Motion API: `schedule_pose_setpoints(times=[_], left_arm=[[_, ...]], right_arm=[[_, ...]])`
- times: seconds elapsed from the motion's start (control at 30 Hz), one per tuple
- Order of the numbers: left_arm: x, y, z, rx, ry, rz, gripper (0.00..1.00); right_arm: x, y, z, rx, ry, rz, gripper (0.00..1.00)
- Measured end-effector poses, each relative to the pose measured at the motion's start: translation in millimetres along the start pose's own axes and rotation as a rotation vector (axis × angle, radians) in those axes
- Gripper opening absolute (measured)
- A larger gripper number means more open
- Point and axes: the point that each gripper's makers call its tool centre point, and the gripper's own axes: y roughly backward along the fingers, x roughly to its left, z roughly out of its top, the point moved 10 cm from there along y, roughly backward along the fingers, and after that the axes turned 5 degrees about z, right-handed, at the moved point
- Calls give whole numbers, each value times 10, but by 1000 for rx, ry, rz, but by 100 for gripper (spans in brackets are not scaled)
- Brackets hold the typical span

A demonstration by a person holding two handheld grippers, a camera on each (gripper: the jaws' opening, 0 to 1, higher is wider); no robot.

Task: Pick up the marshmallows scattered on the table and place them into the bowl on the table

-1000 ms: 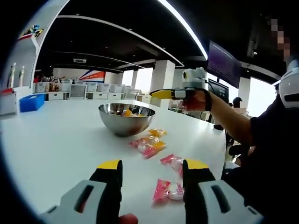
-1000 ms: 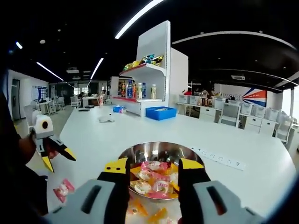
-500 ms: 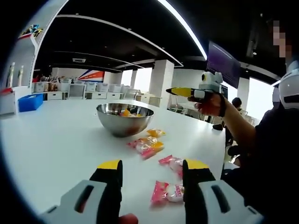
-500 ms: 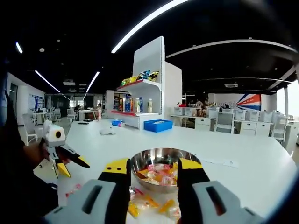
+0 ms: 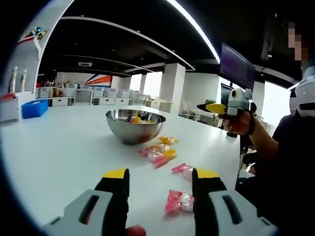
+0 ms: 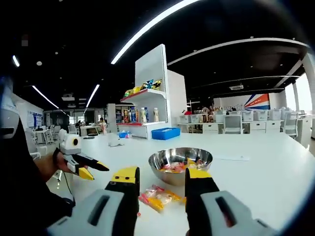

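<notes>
A steel bowl (image 5: pixel 133 132) holding wrapped marshmallows (image 5: pixel 136 119) stands mid-table. Between it and me lie loose marshmallows: a yellow one (image 5: pixel 167 140), a pink-and-yellow cluster (image 5: pixel 158 153), a pink one (image 5: pixel 181 169) and another pink one (image 5: pixel 179 201) just inside my left gripper's right jaw. The left gripper (image 5: pixel 161 184) is open and empty, low over the table. The right gripper (image 5: pixel 216 108) hangs in the air to the bowl's right, in a hand. In the right gripper view the right gripper (image 6: pixel 161 179) is open and empty, back from the bowl (image 6: pixel 165 174), with the cluster (image 6: pixel 156 196) between its jaws' line and the bowl. The left gripper (image 6: pixel 93 170) stands open at the left.
The white table (image 5: pixel 59 147) ends close on the right, where the person's arm (image 5: pixel 256 140) and body are. A blue bin (image 6: pixel 165 132) and a shelf with bottles and snacks (image 6: pixel 142 115) stand at the far side. A flat white strip (image 6: pixel 231 157) lies right of the bowl.
The right gripper has drawn back from above the bowl toward the person's side of the table, so the bowl looks smaller and farther in its view. The left gripper has barely moved.
</notes>
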Motion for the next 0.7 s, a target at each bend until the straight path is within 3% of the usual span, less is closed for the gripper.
schedule_pose_setpoints(times=[0.5,0.7], left_arm=[[36,67,71,-14,2,2,51],[56,58,92,-12,-12,3,51]], right_arm=[[28,216,-260,9,-64,-44,36],[43,230,-314,34,-49,-47,35]])
